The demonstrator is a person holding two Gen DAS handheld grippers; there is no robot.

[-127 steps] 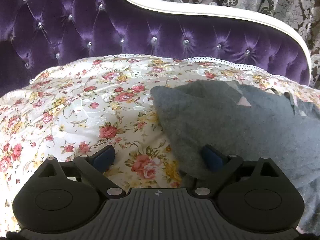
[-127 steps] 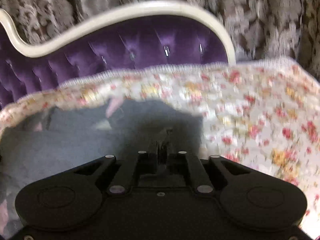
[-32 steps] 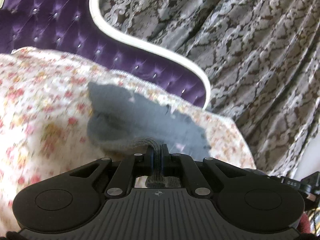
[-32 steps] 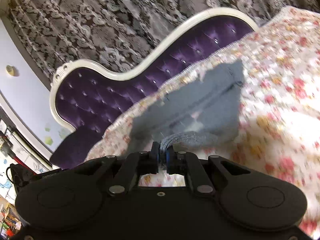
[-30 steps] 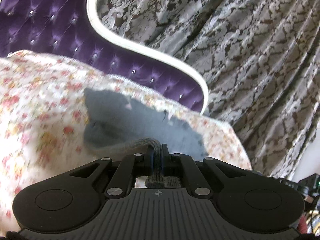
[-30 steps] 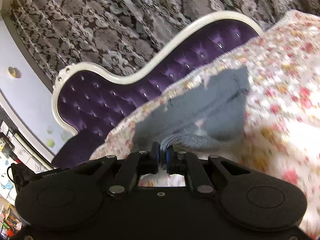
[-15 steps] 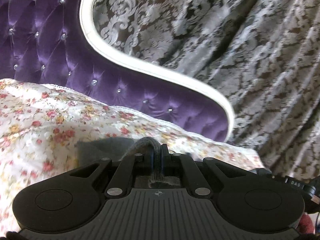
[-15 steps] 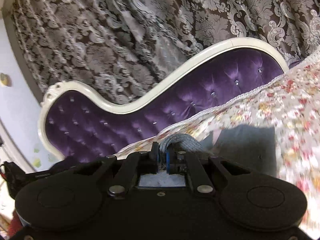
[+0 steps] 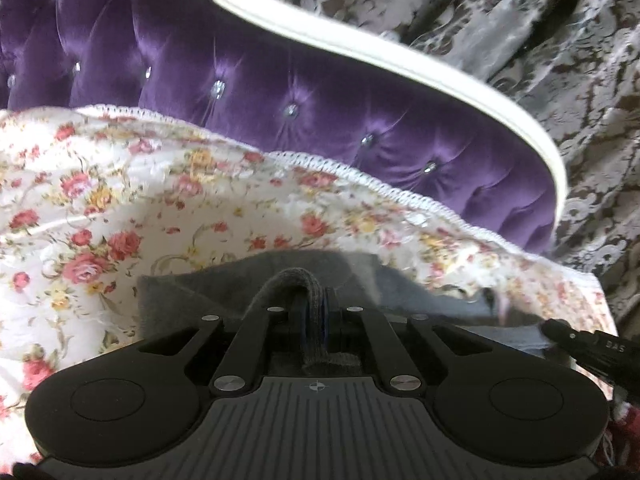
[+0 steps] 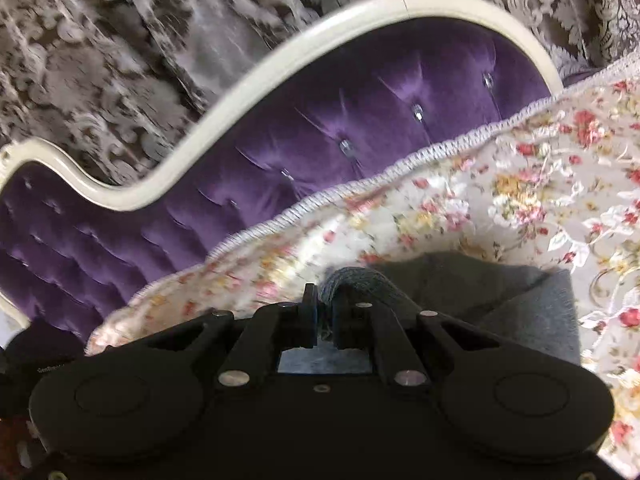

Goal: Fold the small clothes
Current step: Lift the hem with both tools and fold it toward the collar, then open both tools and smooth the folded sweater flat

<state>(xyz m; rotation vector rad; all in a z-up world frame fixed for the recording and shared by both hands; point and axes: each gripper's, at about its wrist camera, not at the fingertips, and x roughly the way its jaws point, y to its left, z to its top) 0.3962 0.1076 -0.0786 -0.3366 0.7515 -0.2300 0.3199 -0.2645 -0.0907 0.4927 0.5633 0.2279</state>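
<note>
A small grey knit garment (image 9: 192, 292) lies on the floral bedspread (image 9: 120, 208). My left gripper (image 9: 315, 316) is shut on a bunched grey edge of it, which loops up over the fingertips. The garment spreads to the left and right just beyond the gripper. In the right wrist view the same grey garment (image 10: 520, 304) lies to the right, and my right gripper (image 10: 325, 320) is shut on another bunched edge of it. Most of the cloth under both grippers is hidden by their bodies.
A purple tufted headboard (image 9: 320, 92) with a cream rim (image 10: 248, 80) stands close behind the bedspread. Patterned grey curtains (image 9: 580, 60) hang behind it. The tip of the other gripper (image 9: 588, 346) shows at the right edge of the left wrist view.
Both grippers, still shut on the grey garment, have carried its edges toward the headboard and lower to the bedspread. Less of the garment shows beyond them now.
</note>
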